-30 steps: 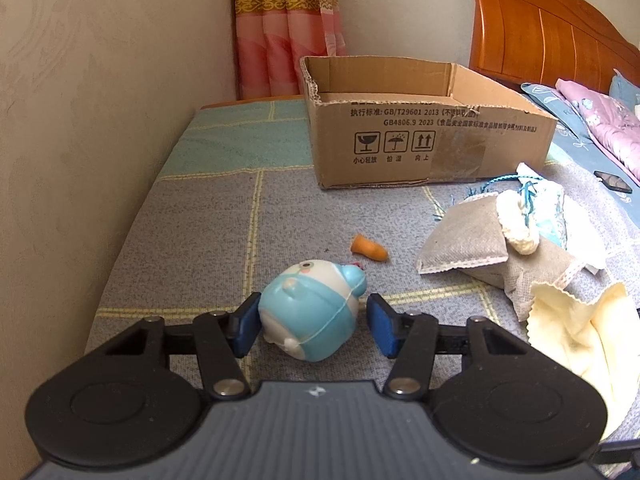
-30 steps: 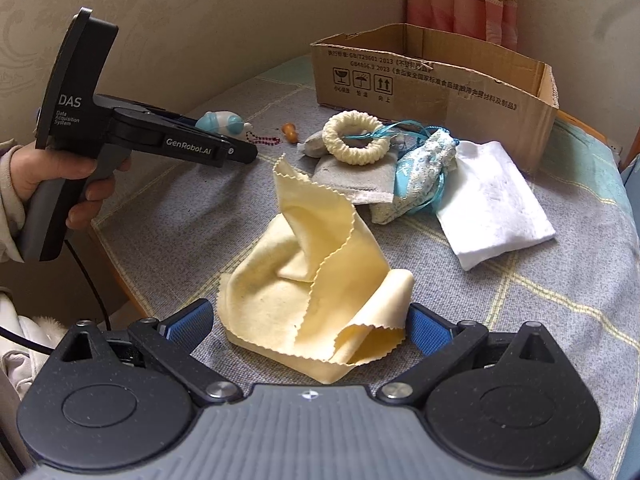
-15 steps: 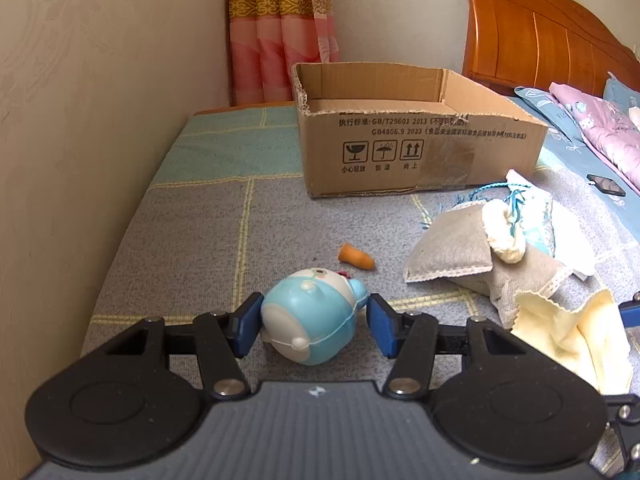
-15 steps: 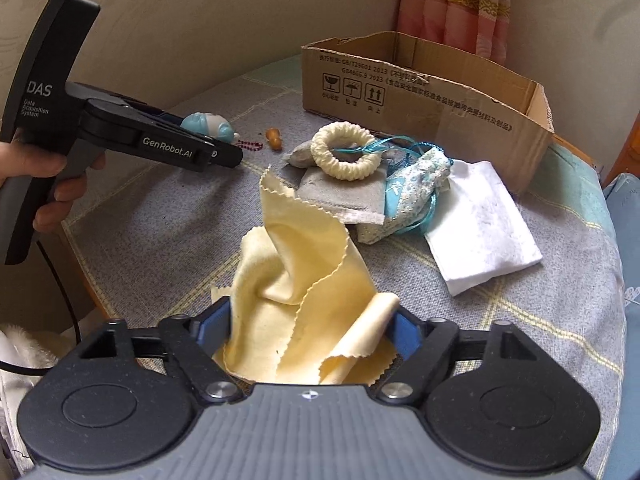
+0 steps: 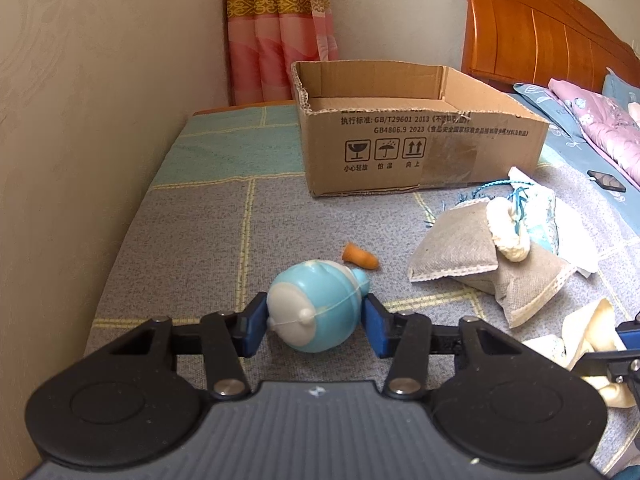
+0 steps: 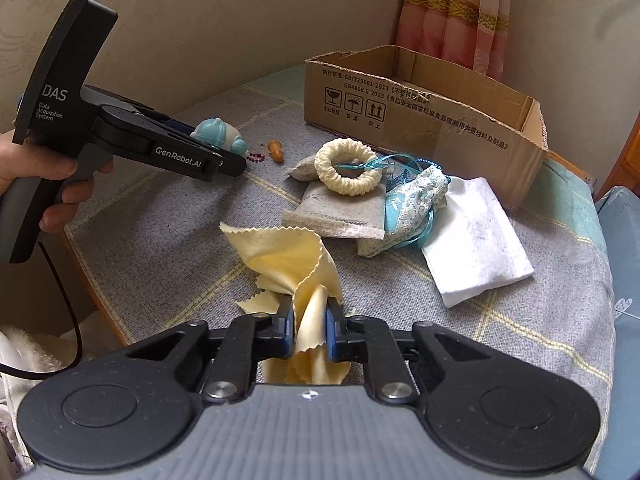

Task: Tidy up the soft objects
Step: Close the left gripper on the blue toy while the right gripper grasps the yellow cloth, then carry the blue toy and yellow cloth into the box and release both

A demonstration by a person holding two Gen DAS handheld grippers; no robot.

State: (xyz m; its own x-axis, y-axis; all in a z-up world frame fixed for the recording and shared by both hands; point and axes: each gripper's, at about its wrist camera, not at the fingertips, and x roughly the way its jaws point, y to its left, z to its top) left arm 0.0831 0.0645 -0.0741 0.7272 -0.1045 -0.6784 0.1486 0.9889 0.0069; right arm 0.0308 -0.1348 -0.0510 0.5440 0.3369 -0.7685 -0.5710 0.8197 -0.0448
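My left tongs [image 5: 314,320] point downward, jaws just closed in, pads pressing a toy [image 5: 316,310]. My right tongs [image 6: 308,330] point downward too, jaws just clamped on cloth [image 6: 296,264].

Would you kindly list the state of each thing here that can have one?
Left gripper: jaws just closed onto blue toy.
Right gripper: jaws just closed, pinching yellow cloth.
Cardboard box: open-topped, upright.
White cloth: folded, flat.
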